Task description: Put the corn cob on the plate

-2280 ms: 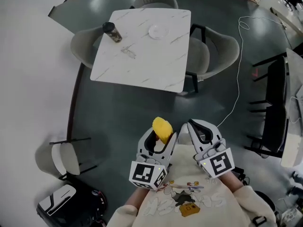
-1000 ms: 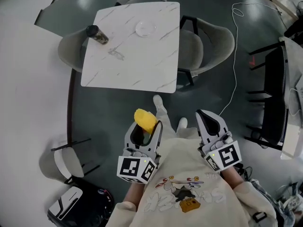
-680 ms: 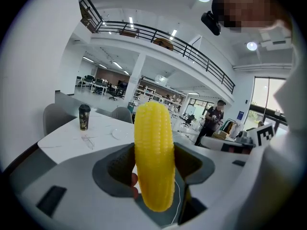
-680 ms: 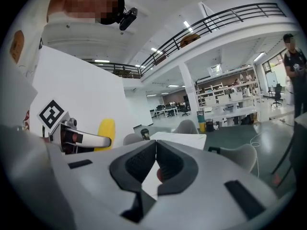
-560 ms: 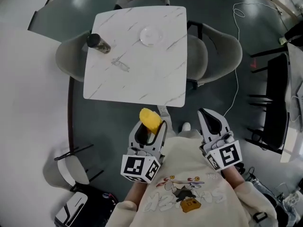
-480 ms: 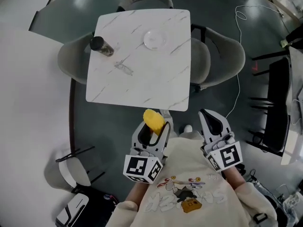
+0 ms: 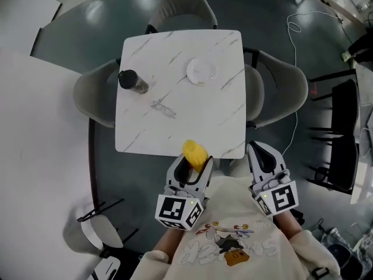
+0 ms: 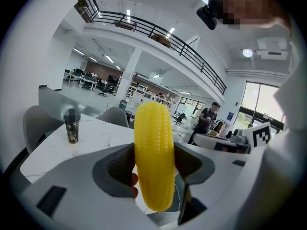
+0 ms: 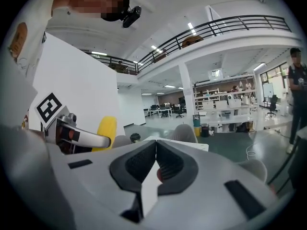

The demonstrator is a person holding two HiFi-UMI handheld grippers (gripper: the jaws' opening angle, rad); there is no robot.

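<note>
The left hand-held gripper (image 7: 187,167), low centre, squeezes the bumpy yellow corn cob (image 7: 196,154). The right hand-held gripper (image 7: 261,157) is closed on nothing. The small round white plate (image 7: 201,70) sits upper centre on the white marble table (image 7: 192,121). The cob could slip on that long reach.

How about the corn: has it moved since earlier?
Yes. The corn, held in the left gripper, moved toward the table; it now overlaps the table's near edge.
</note>
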